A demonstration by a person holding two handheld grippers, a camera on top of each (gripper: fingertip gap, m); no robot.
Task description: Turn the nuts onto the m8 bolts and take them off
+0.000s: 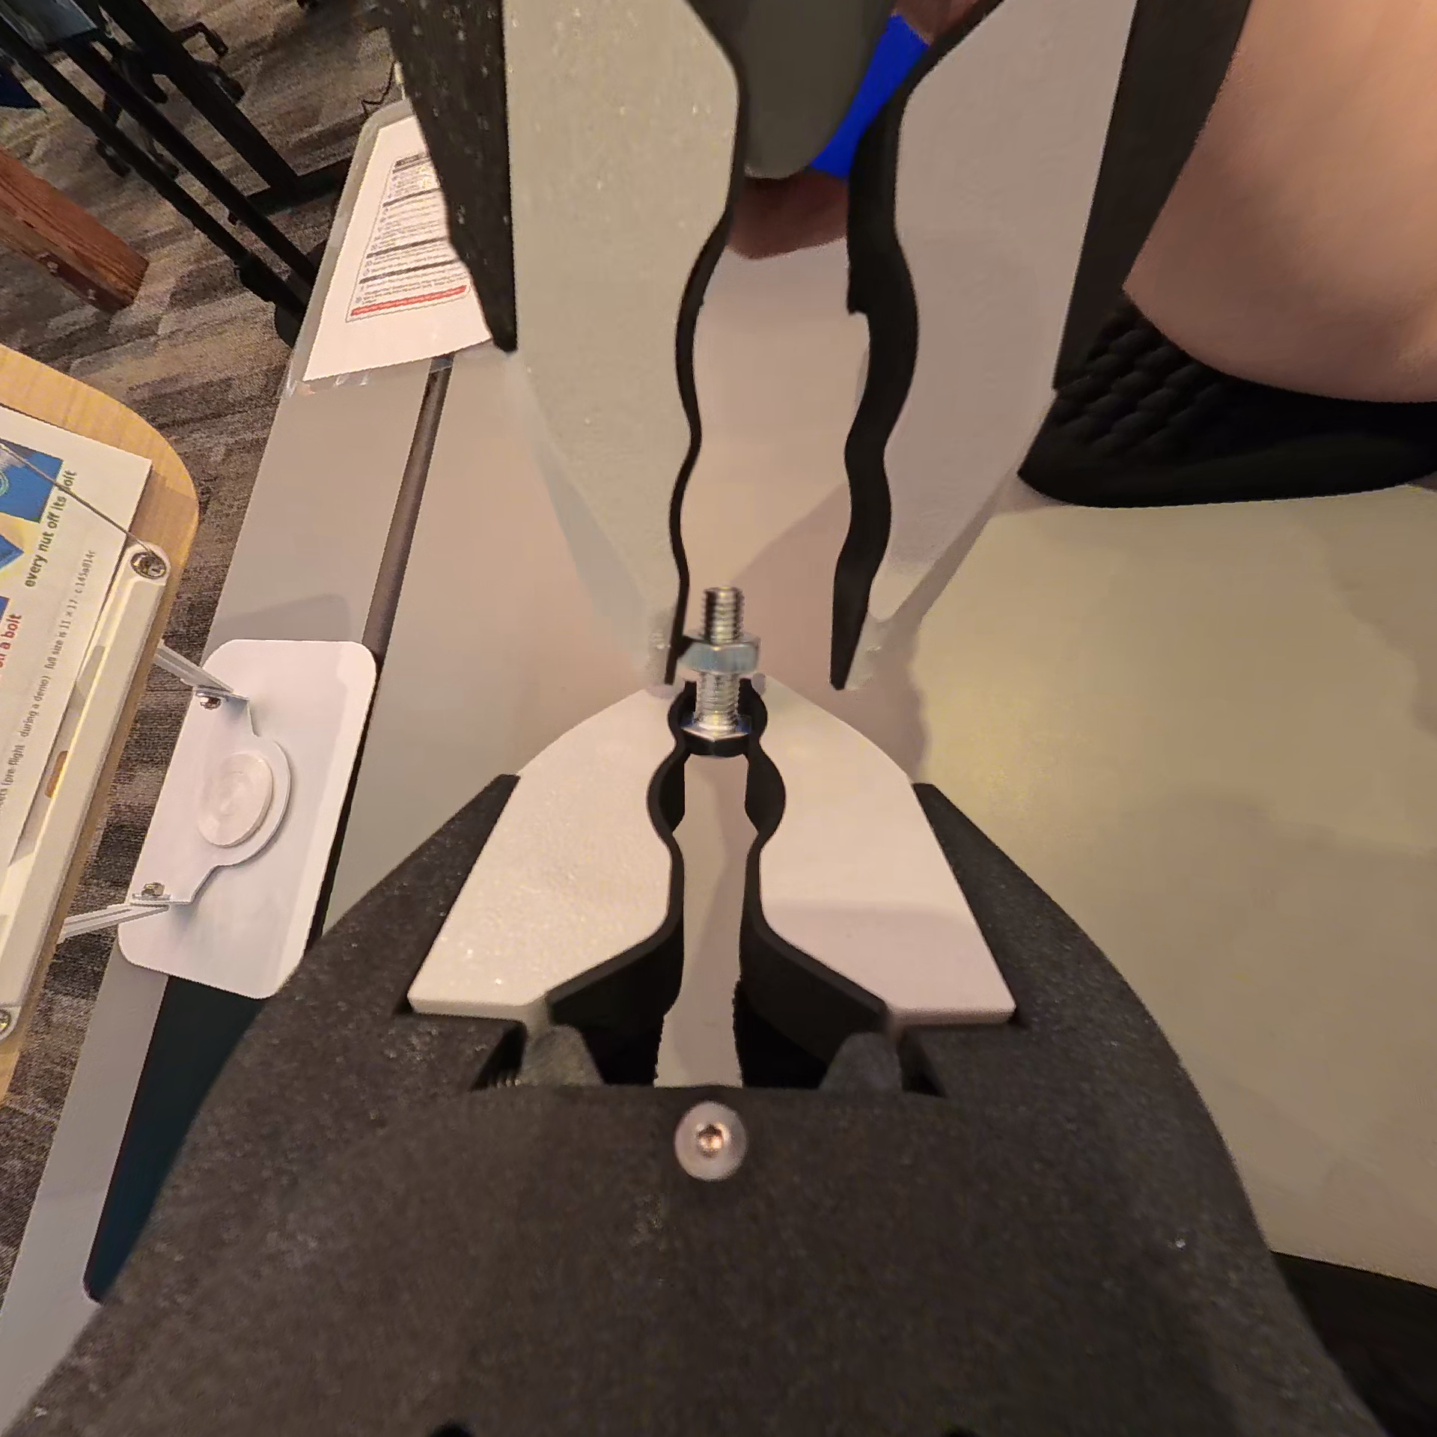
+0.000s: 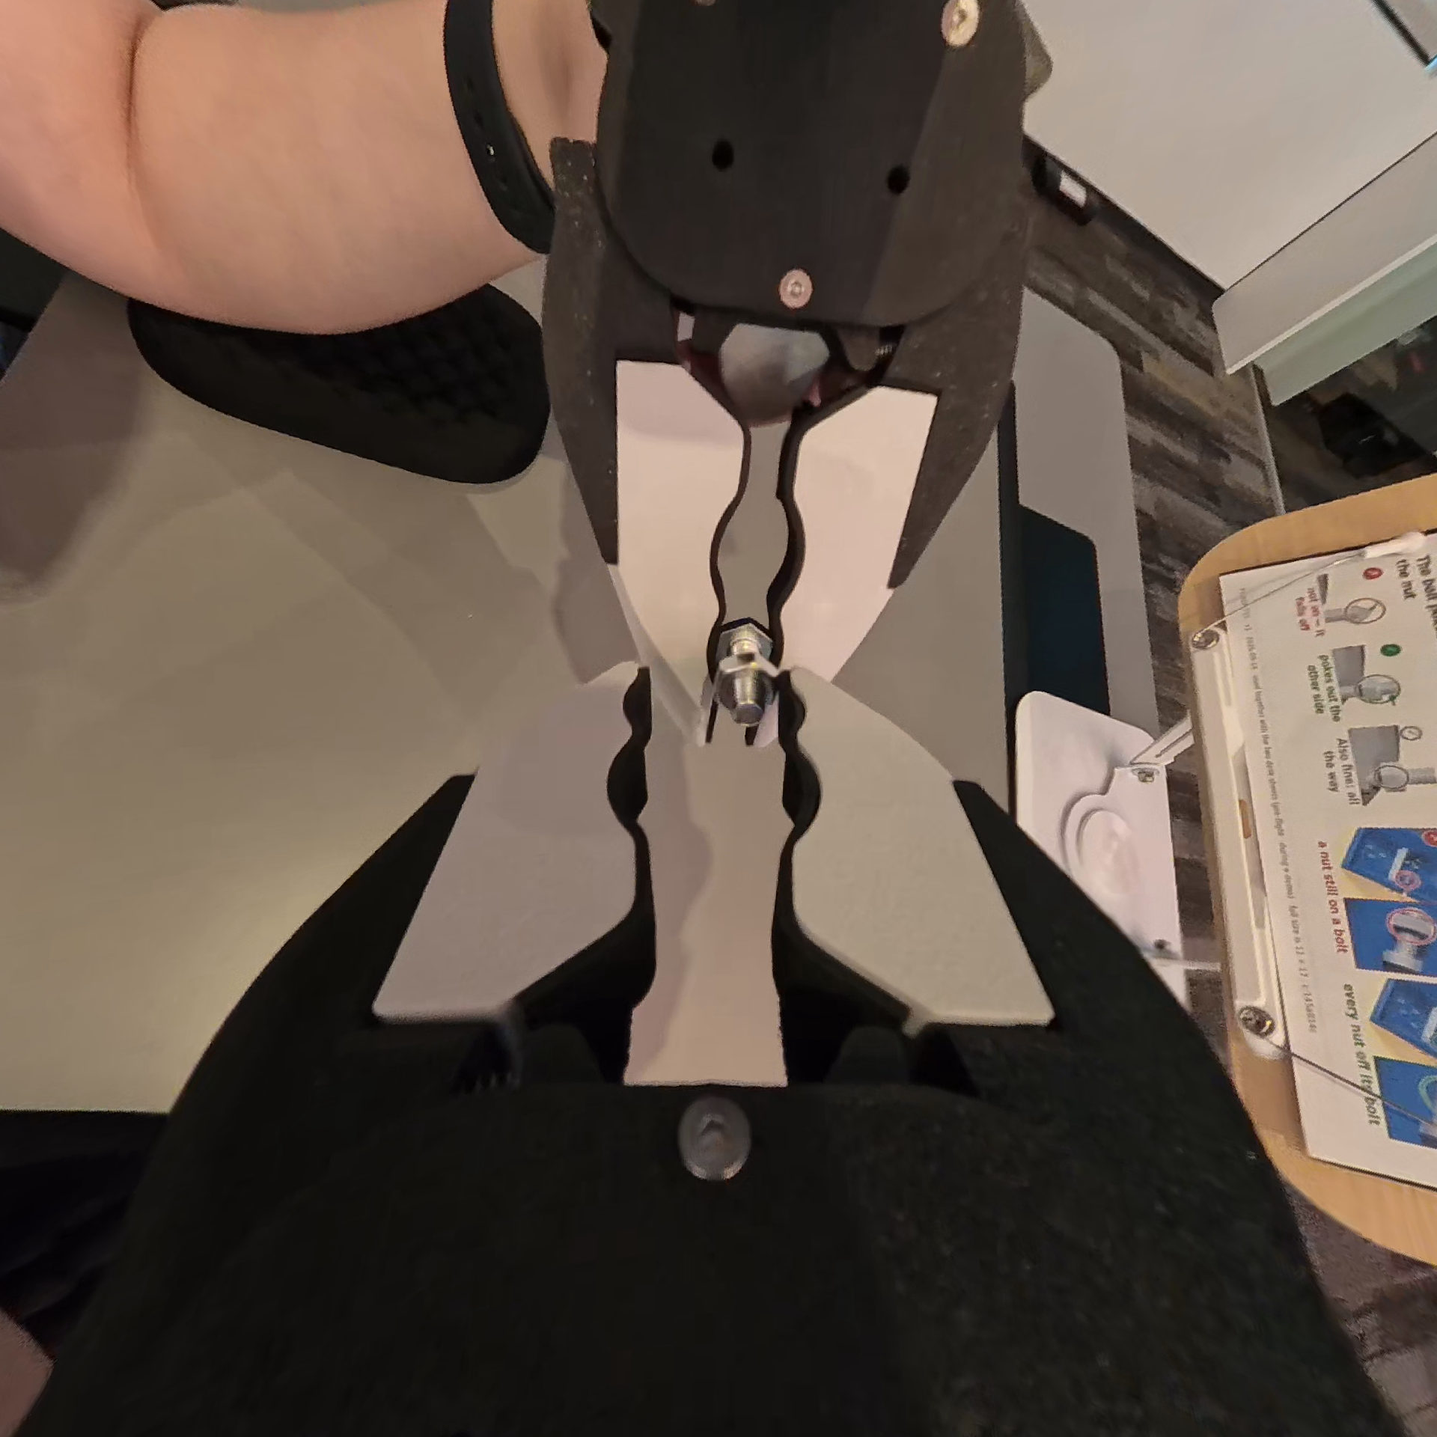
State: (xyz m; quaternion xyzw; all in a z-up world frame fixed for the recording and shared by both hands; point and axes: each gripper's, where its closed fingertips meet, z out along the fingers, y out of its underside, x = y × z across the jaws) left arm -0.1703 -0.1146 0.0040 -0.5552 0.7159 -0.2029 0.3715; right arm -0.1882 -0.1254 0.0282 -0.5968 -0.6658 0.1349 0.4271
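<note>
Holding the m8 bolt (image 1: pixel 714 711) by its head, my left gripper (image 1: pixel 711 731) is pinched on it so the threaded shank points away from that camera, above the pale table (image 1: pixel 1127 700). The nut (image 1: pixel 717 652) sits partway along the shank, with bare thread showing on both sides of it. My right gripper (image 2: pixel 711 692) faces the bolt's tip with its fingers spread; one fingertip (image 1: pixel 675 645) touches the nut's side while the other stands clear. To do this turn well, I judge I should centre the right gripper on the nut, close across two opposite flats, and twist about the bolt's own axis. A laminated instruction sheet (image 2: pixel 1322 816) lies beside the bolt, off the table's edge.
</note>
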